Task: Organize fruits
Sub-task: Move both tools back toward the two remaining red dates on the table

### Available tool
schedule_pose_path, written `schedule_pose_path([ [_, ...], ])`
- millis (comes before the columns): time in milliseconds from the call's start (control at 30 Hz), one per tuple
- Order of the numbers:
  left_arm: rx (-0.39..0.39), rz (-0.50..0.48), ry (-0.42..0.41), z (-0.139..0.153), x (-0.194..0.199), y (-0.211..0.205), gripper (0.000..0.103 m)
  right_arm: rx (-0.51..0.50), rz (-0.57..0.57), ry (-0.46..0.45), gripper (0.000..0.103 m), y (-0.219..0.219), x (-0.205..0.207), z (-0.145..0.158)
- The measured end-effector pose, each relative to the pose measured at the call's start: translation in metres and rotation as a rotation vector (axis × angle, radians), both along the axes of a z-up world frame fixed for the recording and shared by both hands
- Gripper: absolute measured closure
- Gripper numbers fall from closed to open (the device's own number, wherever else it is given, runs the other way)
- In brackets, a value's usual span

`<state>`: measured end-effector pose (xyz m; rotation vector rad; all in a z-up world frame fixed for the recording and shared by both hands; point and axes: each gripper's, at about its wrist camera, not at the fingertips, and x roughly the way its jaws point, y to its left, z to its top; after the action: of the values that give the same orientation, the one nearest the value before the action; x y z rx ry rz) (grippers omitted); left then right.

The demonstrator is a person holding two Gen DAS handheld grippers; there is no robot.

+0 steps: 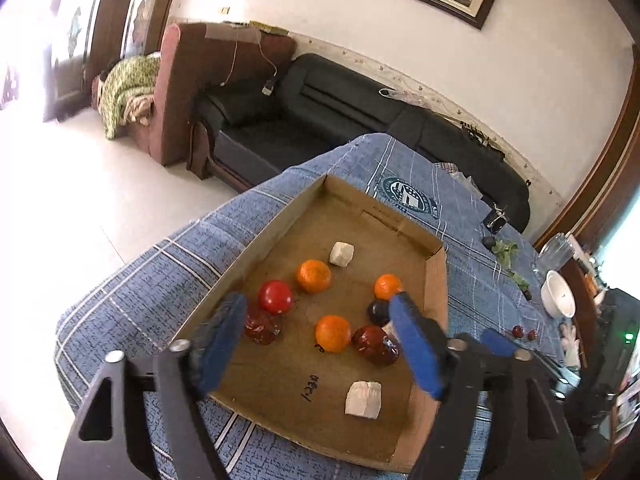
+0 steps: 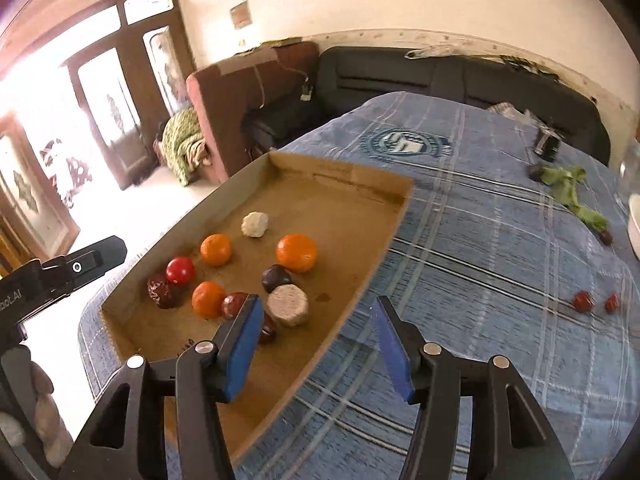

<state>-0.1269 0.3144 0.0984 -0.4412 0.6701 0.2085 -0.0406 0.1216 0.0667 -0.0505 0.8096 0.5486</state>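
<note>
My left wrist camera looks down close over the cardboard tray, my right views it from its right edge, both facing the sofa.

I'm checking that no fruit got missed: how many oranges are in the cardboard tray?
3: one beside the red tomato, one near the right wall, one in the middle; none seems hidden.

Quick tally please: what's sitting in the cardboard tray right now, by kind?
In the cardboard tray:
Oranges: 3
Red tomato: 1
Dark red dates: 2
Dark purple fruit: 1
Pale lumps: 2
Total: 9
</note>
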Motion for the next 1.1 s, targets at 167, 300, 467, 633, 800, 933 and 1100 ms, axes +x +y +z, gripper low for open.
schedule_pose_path([
  [167,0.056,-0.088,-0.013,0.008,0.003,-0.036,0.019,0.024,-0.065,0.006,0.038,-0.038,-0.008,0.003],
  [300,0.165,-0.165,-0.002,0.011,0.008,-0.078,0.019,0.026,-0.116,0.020,0.037,-0.066,-0.013,-0.001],
  [467,0.273,-0.220,-0.009,0.015,0.008,-0.118,0.019,0.036,-0.168,0.050,0.037,-0.098,-0.016,-0.011],
  [633,0.311,-0.244,-0.005,0.015,0.009,-0.138,0.019,0.052,-0.205,0.059,0.037,-0.126,-0.018,-0.014],
  [800,0.342,-0.255,0.002,0.014,0.010,-0.151,0.019,0.064,-0.223,0.056,0.035,-0.141,-0.020,-0.014],
  [933,0.352,-0.272,0.009,0.013,0.011,-0.159,0.019,0.065,-0.231,0.061,0.035,-0.149,-0.020,-0.017],
  [1100,0.364,-0.280,0.017,0.011,0.013,-0.165,0.019,0.068,-0.245,0.068,0.035,-0.158,-0.022,-0.020],
])
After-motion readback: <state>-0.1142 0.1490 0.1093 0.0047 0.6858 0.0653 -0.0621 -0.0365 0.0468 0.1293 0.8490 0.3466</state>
